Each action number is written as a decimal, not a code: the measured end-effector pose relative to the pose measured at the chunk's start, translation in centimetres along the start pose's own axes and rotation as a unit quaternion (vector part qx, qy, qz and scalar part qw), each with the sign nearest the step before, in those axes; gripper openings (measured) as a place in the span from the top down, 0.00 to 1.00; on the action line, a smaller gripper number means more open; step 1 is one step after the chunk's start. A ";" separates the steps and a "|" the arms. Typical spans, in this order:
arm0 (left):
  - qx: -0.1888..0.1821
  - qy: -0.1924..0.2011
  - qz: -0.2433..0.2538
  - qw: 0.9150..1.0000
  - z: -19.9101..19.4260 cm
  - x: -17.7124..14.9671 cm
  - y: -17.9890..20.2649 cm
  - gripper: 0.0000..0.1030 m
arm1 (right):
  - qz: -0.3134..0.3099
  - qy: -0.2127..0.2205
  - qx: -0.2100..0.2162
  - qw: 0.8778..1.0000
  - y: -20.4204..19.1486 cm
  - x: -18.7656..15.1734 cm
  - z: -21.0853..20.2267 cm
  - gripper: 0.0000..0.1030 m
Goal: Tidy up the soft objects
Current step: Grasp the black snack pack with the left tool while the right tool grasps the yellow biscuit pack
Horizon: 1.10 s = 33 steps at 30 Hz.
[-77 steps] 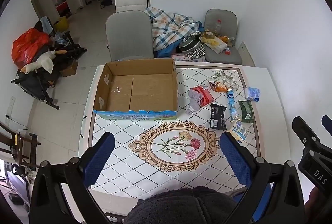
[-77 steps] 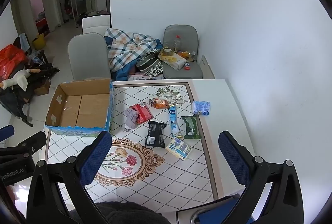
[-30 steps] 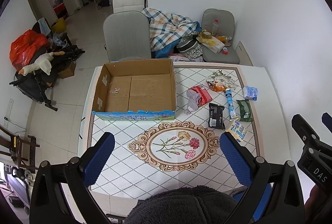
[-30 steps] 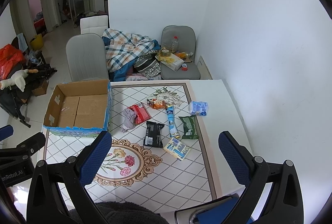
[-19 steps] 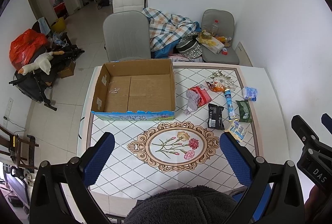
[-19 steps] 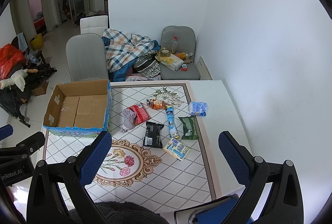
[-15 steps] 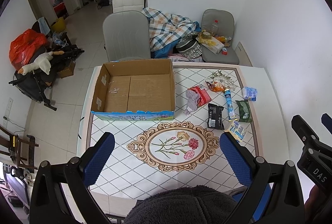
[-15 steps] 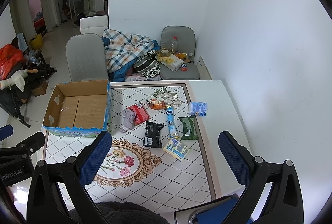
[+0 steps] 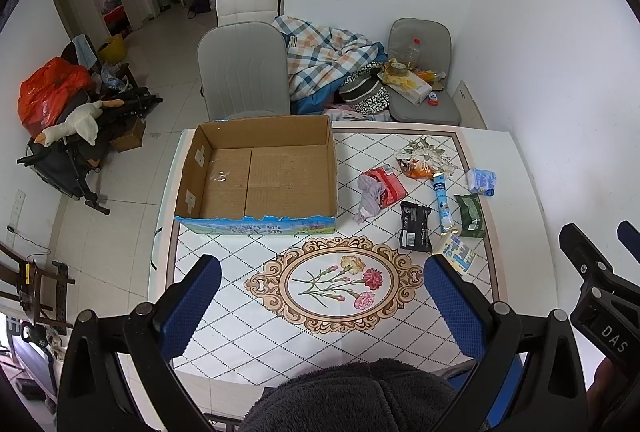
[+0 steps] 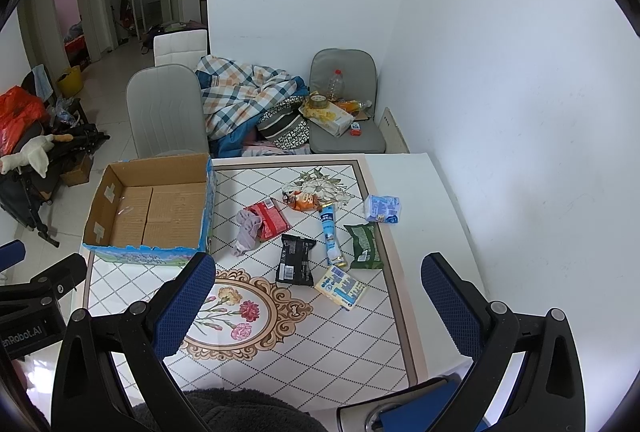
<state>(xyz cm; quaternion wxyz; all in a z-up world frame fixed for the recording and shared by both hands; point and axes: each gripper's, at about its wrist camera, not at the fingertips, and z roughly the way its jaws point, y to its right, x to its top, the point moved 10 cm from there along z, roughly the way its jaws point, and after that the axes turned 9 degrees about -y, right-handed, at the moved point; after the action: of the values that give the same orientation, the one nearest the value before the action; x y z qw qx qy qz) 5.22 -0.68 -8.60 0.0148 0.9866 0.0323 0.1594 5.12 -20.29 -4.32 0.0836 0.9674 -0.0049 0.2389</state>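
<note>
Likely light, limp and easily crushed: crumpled grey cloth (image 10: 247, 232) beside the red packet (image 10: 271, 219), right of the open cardboard box (image 10: 148, 209) on the tiled table (image 10: 304, 352); best pinched at its bunched middle. Left gripper (image 9: 322, 302) and right gripper (image 10: 316, 296) spread wide, gripping nothing, hovering above the table's near edge, well short of the cloth.

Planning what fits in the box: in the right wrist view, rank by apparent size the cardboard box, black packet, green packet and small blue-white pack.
1. cardboard box
2. black packet and green packet, too alike to rank
3. blue-white pack
</note>
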 end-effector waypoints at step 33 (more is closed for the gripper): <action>-0.027 -0.306 0.111 0.945 37.2 2.3 15.3 0.22 | -0.148 -0.372 0.083 0.913 4.3 -11.1 46.9 0.17</action>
<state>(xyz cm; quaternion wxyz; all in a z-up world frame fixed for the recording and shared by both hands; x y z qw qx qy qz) 20.10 -16.51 -42.59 0.0327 0.9845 -0.0876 -0.1486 16.72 -32.57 -49.72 0.0291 0.9795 0.1273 -0.1535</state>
